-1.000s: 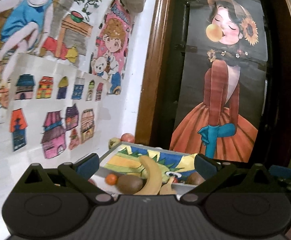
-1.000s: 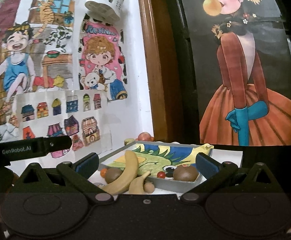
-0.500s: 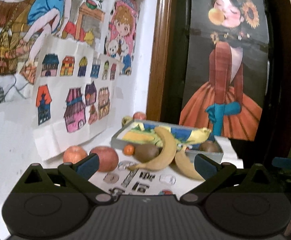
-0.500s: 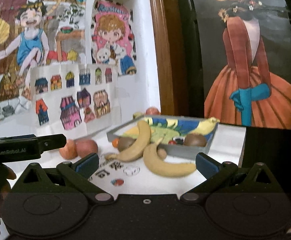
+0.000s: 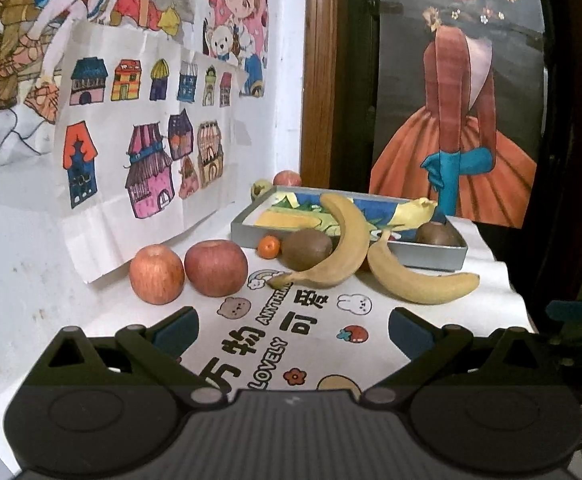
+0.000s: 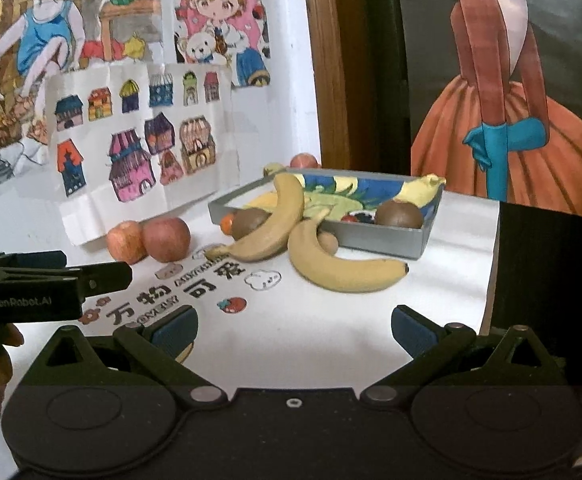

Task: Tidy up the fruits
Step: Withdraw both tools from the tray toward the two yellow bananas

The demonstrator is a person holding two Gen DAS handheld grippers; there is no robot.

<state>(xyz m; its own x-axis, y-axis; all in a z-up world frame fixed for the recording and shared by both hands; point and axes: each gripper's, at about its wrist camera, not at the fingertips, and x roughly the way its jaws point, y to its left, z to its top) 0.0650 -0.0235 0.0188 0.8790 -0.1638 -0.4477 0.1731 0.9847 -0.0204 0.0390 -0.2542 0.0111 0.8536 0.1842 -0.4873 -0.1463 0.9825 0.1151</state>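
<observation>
Ahead of both claws, left gripper [image 5: 293, 326] and right gripper [image 6: 293, 326] spread wide, empty; bananas [image 6: 343, 266], apples [image 5: 215, 268] lie beyond, untouched.

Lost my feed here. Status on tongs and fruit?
Both tongs open, empty: left, right. Two bananas, two apples outside gray tray; one kiwi inside. Nothing blocking.

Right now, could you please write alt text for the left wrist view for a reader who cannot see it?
The open, empty left gripper hovers over a white printed tablecloth, facing two bananas, two apples, a kiwi and a small orange before a grey tray holding another kiwi. Colourful drawings cover the wall behind.
</observation>
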